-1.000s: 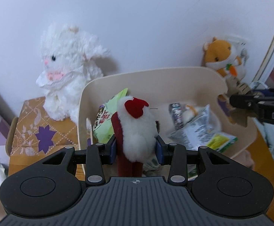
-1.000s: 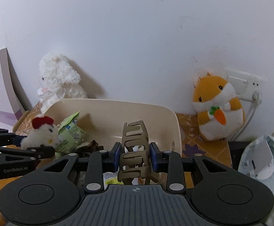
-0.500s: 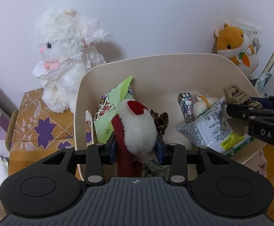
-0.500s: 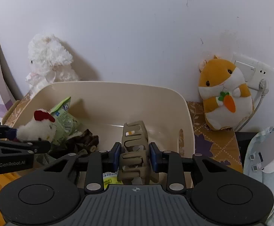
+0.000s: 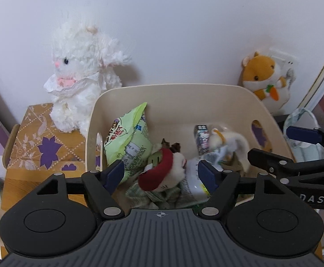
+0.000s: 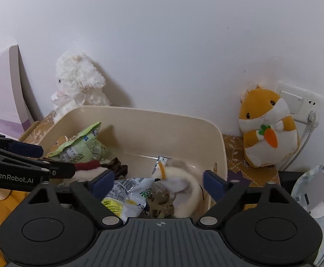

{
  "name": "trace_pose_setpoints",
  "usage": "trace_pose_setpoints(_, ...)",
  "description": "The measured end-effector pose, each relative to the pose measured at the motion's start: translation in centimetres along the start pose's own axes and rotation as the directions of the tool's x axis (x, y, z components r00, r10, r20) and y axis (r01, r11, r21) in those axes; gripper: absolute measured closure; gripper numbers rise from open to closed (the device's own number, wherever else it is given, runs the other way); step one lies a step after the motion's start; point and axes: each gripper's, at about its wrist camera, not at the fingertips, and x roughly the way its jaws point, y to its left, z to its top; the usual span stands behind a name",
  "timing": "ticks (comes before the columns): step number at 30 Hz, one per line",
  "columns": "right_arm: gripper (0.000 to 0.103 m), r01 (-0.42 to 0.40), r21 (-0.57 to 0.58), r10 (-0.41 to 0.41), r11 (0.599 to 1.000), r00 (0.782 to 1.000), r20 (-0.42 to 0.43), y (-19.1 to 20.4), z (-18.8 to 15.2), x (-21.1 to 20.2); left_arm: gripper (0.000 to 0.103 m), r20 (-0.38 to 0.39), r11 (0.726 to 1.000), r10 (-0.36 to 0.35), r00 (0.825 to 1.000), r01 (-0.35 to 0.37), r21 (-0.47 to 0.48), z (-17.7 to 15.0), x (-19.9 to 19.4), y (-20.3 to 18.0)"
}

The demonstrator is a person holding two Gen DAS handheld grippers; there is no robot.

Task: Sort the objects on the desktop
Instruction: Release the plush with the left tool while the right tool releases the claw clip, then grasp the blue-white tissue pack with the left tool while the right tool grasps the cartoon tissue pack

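A white plush rabbit [image 5: 79,75] sits against the wall on a patterned cloth [image 5: 39,142] with purple flowers. At the far right an orange plush hamster [image 6: 267,129] (a felt carrot at its chest) leans on the same wall, just beside a wall socket [image 6: 299,102] with a plugged-in cable [image 6: 304,140].

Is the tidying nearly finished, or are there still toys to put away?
Mostly done, it seems. The bin already holds a snack bag, the chicken toy and a hair clip. Both claws, left and right, are opening and hold nothing. The white bunny and orange hamster sit outside; maybe they stay.
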Motion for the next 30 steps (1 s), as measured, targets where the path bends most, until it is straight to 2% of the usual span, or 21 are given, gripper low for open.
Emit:
trace_pose_setpoints(4,0.0,-0.017,0.011,0.017,1.0,0.999,0.043,-0.4,-0.6,-2.9,0.027,0.022,1.0,-0.014,1.0,0.014,-0.023,-0.7,-2.5,-0.1)
trace_pose_setpoints(7,0.0,-0.03,0.01,0.029,1.0,0.998,0.06,-0.8,-2.0,-4.8,0.024,0.032,1.0,-0.007,0.999,0.008,-0.022,-1.9,-4.5,-0.6)
trace_pose_setpoints(12,0.0,-0.033,0.016,0.033,0.999,0.999,0.031,-1.8,-5.7,-7.3,0.023,0.006,0.997,-0.015,1.0,0.014,0.073,-5.3,-6.5,-2.1)
trace_pose_setpoints(14,0.0,-0.036,0.036,0.036,0.999,0.999,0.012,-2.2,-7.5,-8.1,0.023,-0.018,0.996,-0.033,0.999,0.034,0.083,-6.9,-6.8,-2.4)
trace_pose_setpoints(17,0.0,-0.031,0.054,0.032,0.998,0.999,-0.034,-2.5,-10.8,-9.0,0.023,-0.093,0.992,-0.084,0.992,0.092,0.084,-9.2,-6.2,-2.7)
trace_pose_setpoints(21,0.0,-0.017,0.0,0.017,1.0,0.993,-0.119,-1.5,-15.3,-9.4,0.023,-0.204,0.982,-0.111,0.973,0.139,0.129,-12.5,-4.6,-3.2)
trace_pose_setpoints(24,0.0,-0.031,-0.002,0.03,1.0,0.987,-0.158,-0.7,-17.7,-9.9,0.023,-0.243,0.968,-0.141,0.96,0.185,0.171,-14.4,-3.8,-3.4)
trace_pose_setpoints(30,0.0,-0.064,-0.058,0.05,0.996,0.974,-0.22,1.6,-20.3,-9.9,0.024,-0.301,0.915,-0.091,0.949,0.199,0.352,-16.4,-1.6,-4.7)
